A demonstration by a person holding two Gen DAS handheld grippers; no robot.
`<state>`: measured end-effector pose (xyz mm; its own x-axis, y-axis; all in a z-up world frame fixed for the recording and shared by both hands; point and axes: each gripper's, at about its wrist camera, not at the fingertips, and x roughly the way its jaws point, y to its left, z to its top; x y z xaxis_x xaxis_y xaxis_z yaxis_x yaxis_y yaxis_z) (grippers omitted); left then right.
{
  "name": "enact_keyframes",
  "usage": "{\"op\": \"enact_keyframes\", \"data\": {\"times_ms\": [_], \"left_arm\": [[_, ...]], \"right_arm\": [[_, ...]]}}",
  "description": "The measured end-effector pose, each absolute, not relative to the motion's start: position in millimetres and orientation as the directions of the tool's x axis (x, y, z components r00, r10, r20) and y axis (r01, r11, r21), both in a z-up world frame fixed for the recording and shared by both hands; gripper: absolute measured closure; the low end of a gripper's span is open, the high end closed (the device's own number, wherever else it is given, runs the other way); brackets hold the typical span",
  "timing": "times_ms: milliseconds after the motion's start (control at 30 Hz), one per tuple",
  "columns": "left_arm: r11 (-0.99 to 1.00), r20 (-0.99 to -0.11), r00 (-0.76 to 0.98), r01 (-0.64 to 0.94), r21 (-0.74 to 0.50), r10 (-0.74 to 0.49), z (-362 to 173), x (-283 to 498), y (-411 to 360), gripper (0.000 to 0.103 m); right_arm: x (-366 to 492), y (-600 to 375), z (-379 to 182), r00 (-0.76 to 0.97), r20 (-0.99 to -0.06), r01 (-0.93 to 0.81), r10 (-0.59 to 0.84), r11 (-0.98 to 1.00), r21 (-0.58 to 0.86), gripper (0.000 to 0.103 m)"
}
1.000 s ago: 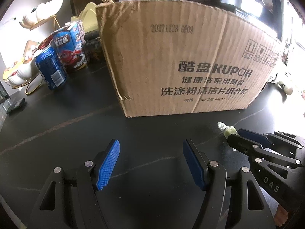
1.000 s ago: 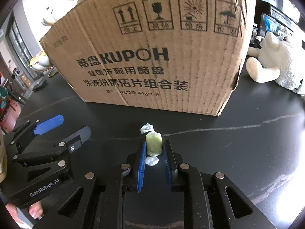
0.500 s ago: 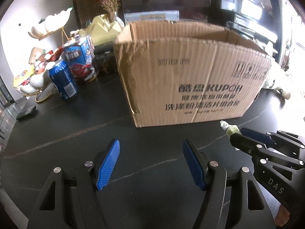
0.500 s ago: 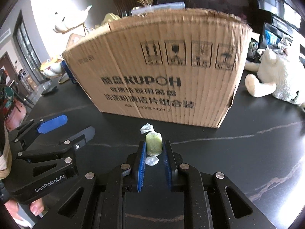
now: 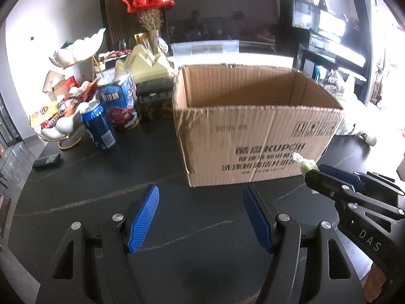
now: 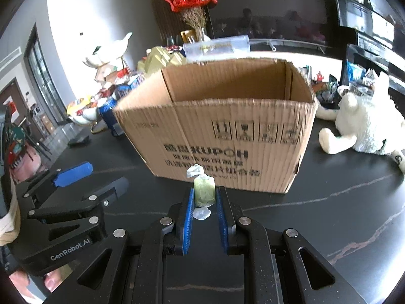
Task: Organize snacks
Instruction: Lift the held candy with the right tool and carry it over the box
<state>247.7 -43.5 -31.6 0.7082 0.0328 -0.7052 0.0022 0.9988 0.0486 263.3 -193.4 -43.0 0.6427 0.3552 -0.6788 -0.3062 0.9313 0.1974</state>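
An open brown cardboard box (image 5: pixel 255 136) (image 6: pixel 227 131) stands on the black table, and what lies inside it is hidden. My right gripper (image 6: pixel 204 195) is shut on a pale green wrapped candy (image 6: pixel 204 193), held in the air in front of the box's near wall; in the left wrist view the same candy (image 5: pixel 307 164) sticks out of the right gripper (image 5: pixel 312 171). My left gripper (image 5: pixel 200 202) hovers over the table short of the box, open, with nothing between its blue pads; in the right wrist view the left gripper (image 6: pixel 91 177) sits at the left.
Left of the box stand a blue can (image 5: pixel 98 126), a snack canister (image 5: pixel 121 103), dark tins (image 5: pixel 154 101) and a white dish of snacks (image 5: pixel 58 119). A white plush toy (image 6: pixel 364 126) lies right of the box. A dark flat item (image 5: pixel 46 160) lies at far left.
Both grippers have risen, so the box's open top and inner walls have come into view. The candy stays held in the right gripper, and the left stays open.
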Motion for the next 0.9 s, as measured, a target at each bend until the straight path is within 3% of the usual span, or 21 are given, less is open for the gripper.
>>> {"op": "enact_keyframes", "data": {"times_ms": [467, 900], "left_arm": [[0.997, -0.63, 0.777, 0.037, 0.064, 0.012, 23.8, 238.3, -39.6, 0.033], [0.994, -0.637, 0.77, 0.088, 0.065, -0.027, 56.8, 266.5, -32.0, 0.033]], "right_arm": [[253.0, -194.9, 8.1, 0.716, -0.616, -0.261, 0.33, 0.944, 0.202, 0.084], [271.4, -192.1, 47.5, 0.757, -0.606, -0.208, 0.244, 0.969, 0.131, 0.084]]}}
